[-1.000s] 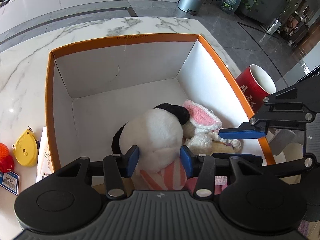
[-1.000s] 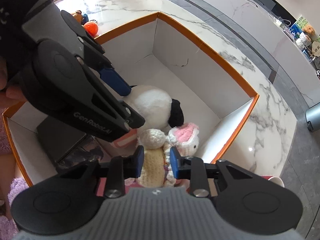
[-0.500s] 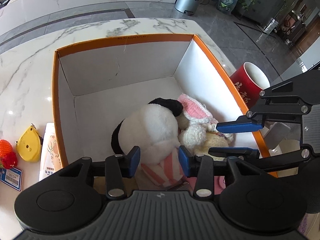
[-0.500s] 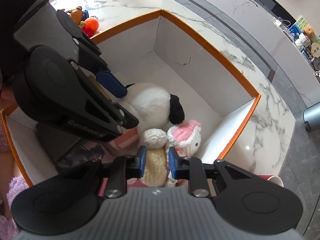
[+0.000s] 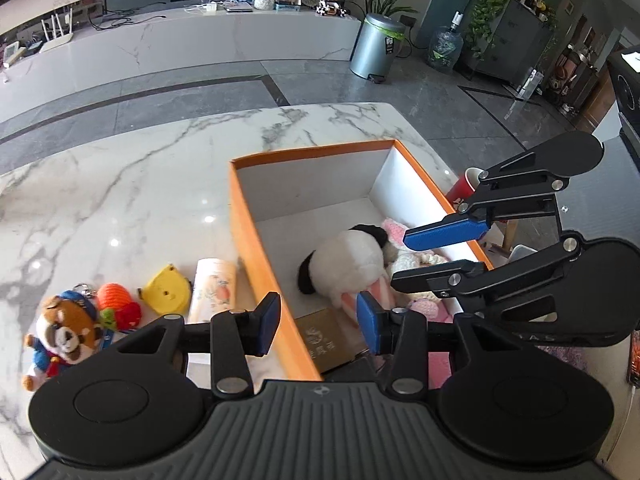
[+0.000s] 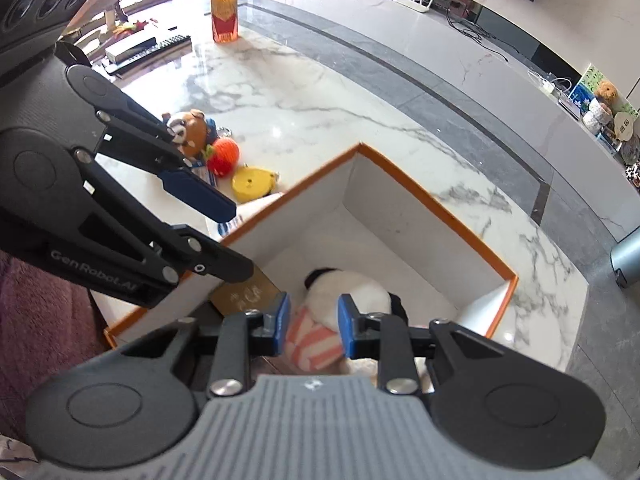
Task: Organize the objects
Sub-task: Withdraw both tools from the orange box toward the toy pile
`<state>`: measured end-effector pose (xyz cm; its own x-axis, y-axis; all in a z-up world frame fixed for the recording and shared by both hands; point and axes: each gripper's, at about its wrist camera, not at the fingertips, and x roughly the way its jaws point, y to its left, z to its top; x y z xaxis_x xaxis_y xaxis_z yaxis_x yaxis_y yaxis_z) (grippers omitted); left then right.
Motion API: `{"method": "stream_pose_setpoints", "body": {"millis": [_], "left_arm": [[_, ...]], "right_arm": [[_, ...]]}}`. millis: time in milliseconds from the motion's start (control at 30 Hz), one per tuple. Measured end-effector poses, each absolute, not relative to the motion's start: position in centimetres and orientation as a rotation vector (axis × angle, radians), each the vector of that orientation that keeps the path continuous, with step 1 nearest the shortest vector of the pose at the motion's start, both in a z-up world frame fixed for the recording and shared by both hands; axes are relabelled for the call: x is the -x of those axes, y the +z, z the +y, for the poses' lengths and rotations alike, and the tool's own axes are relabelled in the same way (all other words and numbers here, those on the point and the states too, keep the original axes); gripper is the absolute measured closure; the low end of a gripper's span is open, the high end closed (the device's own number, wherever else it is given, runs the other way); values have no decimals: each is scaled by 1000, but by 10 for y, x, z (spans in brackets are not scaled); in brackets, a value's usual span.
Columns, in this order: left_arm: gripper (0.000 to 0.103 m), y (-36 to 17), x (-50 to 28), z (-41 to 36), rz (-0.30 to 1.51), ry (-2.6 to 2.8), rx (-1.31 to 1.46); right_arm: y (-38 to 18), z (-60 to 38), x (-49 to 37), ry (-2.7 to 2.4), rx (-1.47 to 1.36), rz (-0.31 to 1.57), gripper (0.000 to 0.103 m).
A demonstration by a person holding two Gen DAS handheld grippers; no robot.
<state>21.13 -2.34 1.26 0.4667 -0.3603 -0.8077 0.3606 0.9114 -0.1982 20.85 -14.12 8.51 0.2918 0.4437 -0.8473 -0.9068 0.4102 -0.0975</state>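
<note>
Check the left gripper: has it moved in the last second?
Yes. The left gripper pulled up and leftward; its fingers now straddle the orange box wall instead of the white plush.

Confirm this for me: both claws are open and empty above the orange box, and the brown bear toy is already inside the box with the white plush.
One thing is off: the brown bear toy is not inside the orange box. The left wrist view shows it lying on the marble table outside the box, next to the orange ball toy. The rest holds: the left claw and right claw are open and empty, and the white plush is inside.
</note>
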Motion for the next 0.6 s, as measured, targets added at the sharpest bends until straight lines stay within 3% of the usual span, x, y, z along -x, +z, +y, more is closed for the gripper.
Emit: {"method": "stream_pose_setpoints", "body": {"millis": [267, 600], "left_arm": [[54, 22, -202, 59, 969, -301, -87], [45, -16, -213, 146, 1005, -207, -205]], "right_arm": [[99, -74, -187, 1073, 573, 856, 75], [53, 10, -186, 1075, 571, 962, 75]]}}
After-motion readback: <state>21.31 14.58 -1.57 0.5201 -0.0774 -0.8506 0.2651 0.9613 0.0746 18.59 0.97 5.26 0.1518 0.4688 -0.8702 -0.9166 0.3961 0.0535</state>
